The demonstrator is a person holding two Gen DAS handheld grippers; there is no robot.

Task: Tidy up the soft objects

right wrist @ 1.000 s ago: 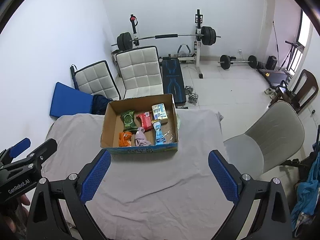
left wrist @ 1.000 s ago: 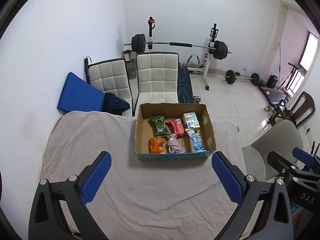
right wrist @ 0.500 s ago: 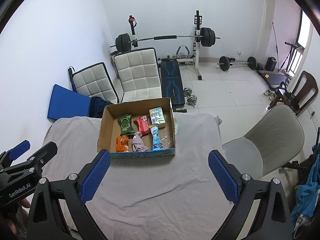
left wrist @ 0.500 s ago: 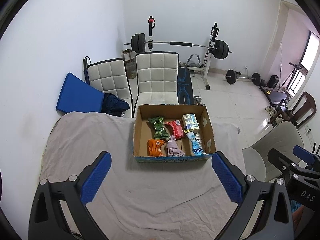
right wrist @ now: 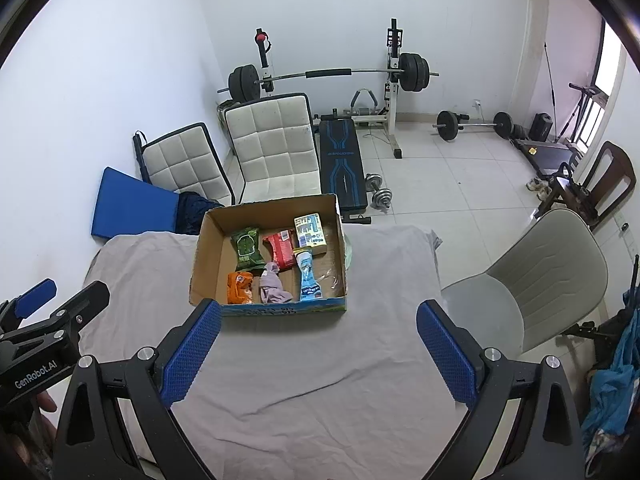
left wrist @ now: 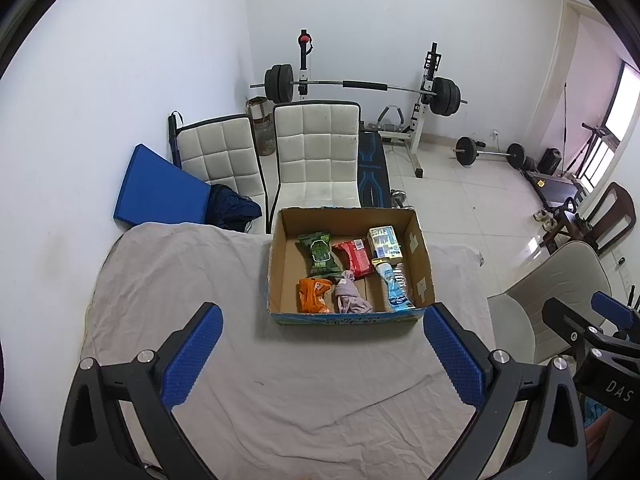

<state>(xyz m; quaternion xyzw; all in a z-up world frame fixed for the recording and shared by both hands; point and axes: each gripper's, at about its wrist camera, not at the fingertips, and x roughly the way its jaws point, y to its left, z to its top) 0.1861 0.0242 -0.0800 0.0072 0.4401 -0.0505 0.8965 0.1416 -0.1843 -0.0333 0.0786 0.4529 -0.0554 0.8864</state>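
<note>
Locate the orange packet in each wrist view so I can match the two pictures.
Left wrist: orange packet in the cardboard box's near-left corner, centre frame.
Right wrist: orange packet in the same corner, left of centre.
Shared landmark: the crumpled pinkish cloth just right of it.

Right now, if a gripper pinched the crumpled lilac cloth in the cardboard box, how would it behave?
The crumpled lilac cloth would probably go floppy and drape, since it lies bunched in folds. It looks light, so it should lift easily. A trailing end might drag against the orange snack packet beside it.
</note>
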